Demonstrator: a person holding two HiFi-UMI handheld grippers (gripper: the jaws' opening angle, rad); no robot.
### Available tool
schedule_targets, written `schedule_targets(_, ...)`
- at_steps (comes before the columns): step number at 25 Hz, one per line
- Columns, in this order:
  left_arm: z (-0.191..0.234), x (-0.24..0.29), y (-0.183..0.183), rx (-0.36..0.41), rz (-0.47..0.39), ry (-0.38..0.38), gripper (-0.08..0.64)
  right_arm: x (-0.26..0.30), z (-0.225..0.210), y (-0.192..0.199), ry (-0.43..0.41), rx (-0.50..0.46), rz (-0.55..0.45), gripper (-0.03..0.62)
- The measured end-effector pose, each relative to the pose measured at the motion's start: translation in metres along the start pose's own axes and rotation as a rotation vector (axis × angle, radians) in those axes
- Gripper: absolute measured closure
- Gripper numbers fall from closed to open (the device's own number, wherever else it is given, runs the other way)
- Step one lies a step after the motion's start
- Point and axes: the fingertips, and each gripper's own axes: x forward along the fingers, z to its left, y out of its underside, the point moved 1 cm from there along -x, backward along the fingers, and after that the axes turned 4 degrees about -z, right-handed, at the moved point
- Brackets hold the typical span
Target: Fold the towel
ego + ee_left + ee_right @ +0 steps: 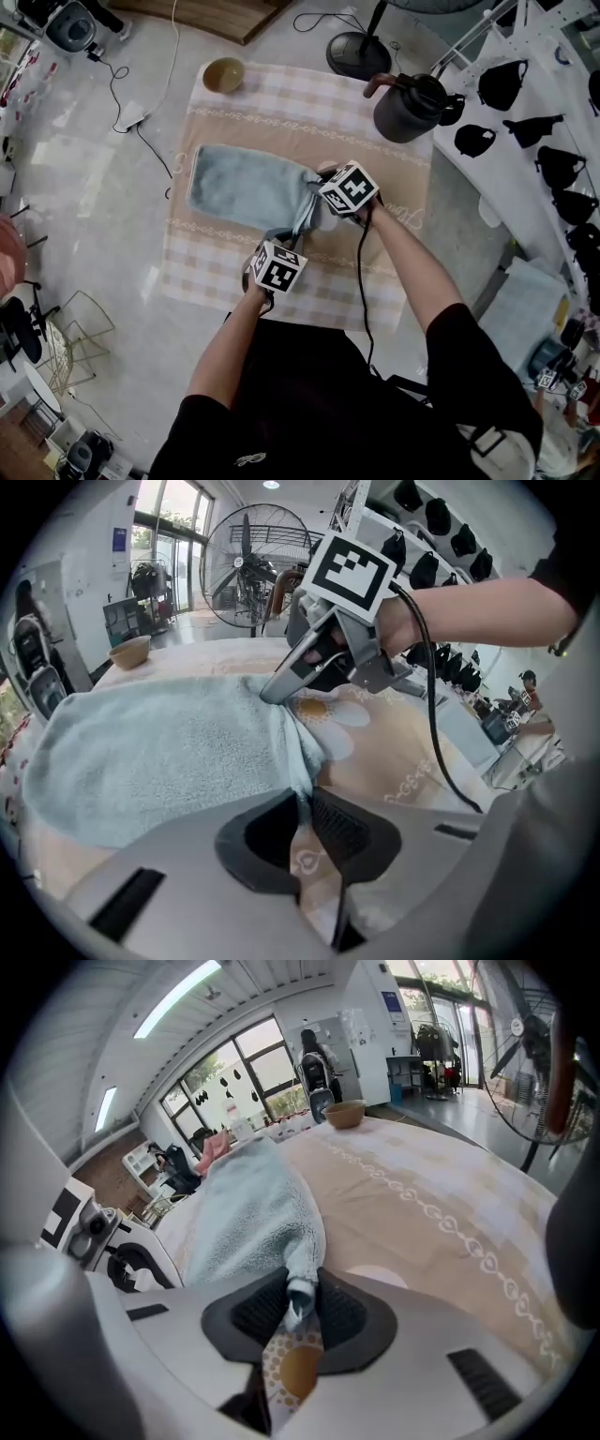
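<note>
pale blue towel [246,187] flat on the checked tablecloth [375,150], bunched up at the end by the two grippers. holds one corner of that end tight in the left gripper [305,808], jaws squeezed together on the cloth. holds the other corner the same way in the right gripper [300,1299], jaws pressed on a little tuft of towel.

looks ready to lift this end and carry it over to the far end.

may go wrong in a few ways. only has a tiny bit of towel in the right jaws, so may let it slip out on a quick pull. then drops one corner and makes a crooked fold. may also have some tablecloth pinched under the towel; hard to tell, with patterned cloth showing right below both grips. if so, drags the tablecloth up too and shakes the brown bowl [223,75] and the dark jug [411,108] at its far edge. may even tip the jug. keeps both grippers near each other, so may leave the end bunched up. needs a slow lift and even hands to line up the edges.
</note>
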Motion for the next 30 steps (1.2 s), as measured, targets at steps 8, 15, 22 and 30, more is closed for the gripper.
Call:
schedule_targets(8, -0.013, -0.021, 0.009, -0.044, -0.013, 0.063, 0.512, -0.011, 0.020, 0.021, -0.052, 0.052, 0.007, 0.512)
schedule_targets(15, -0.034, -0.035, 0.016, -0.039, -0.002, 0.098, 0.512, -0.027, 0.034, 0.043, -0.034, 0.066, 0.027, 0.513)
schedule_targets(22, -0.035, -0.043, 0.017, -0.049, -0.026, 0.145, 0.512, -0.039, 0.041, 0.040, 0.007, 0.067, 0.017, 0.512)
schedule_targets(30, -0.023, -0.064, 0.012, -0.047, -0.089, 0.236, 0.512, -0.044, 0.052, 0.026, 0.079, 0.074, 0.090, 0.512)
